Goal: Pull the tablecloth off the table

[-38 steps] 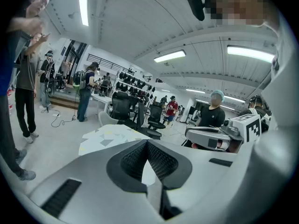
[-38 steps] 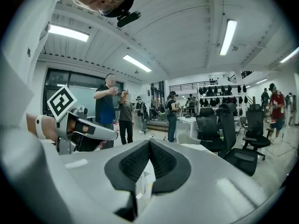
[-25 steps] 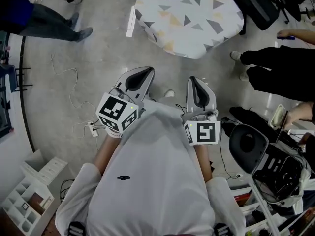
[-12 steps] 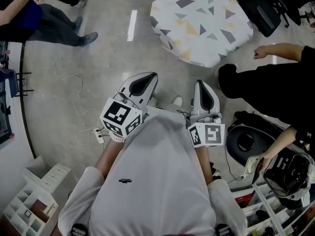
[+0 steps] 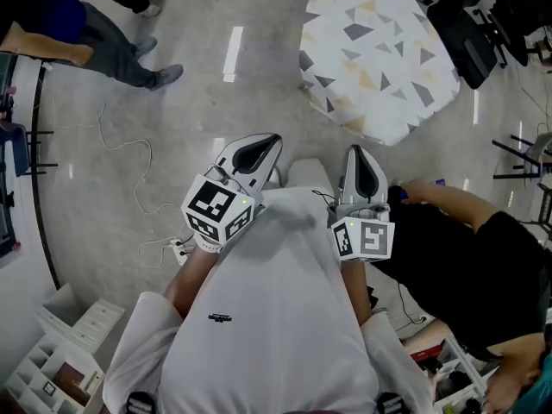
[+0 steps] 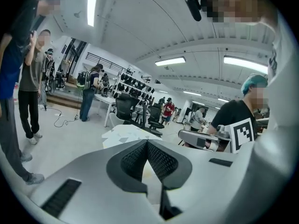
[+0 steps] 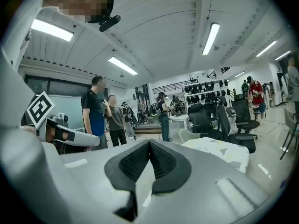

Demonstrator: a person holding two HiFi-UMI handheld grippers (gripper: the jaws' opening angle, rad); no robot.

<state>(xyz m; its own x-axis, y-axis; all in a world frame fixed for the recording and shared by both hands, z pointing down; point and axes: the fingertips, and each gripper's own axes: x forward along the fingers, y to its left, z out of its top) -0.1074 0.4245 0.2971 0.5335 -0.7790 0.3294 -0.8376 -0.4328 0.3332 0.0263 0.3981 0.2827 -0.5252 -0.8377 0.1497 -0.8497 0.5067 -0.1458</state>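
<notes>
With the left claw (image 5: 266, 139) and right claw (image 5: 358, 150) both closed on nothing, the tablecloth (image 5: 379, 59) lay untouched well ahead of them.

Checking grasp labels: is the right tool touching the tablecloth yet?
Apart. The head view shows bare floor between the right tool and the tablecloth. In the right gripper view its jaws are shut on nothing.

Two grippers held out in front of the body.
Left gripper (image 5: 257, 143) and right gripper (image 5: 357, 155) point forward side by side, jaws closed on nothing, elbows bent.
</notes>
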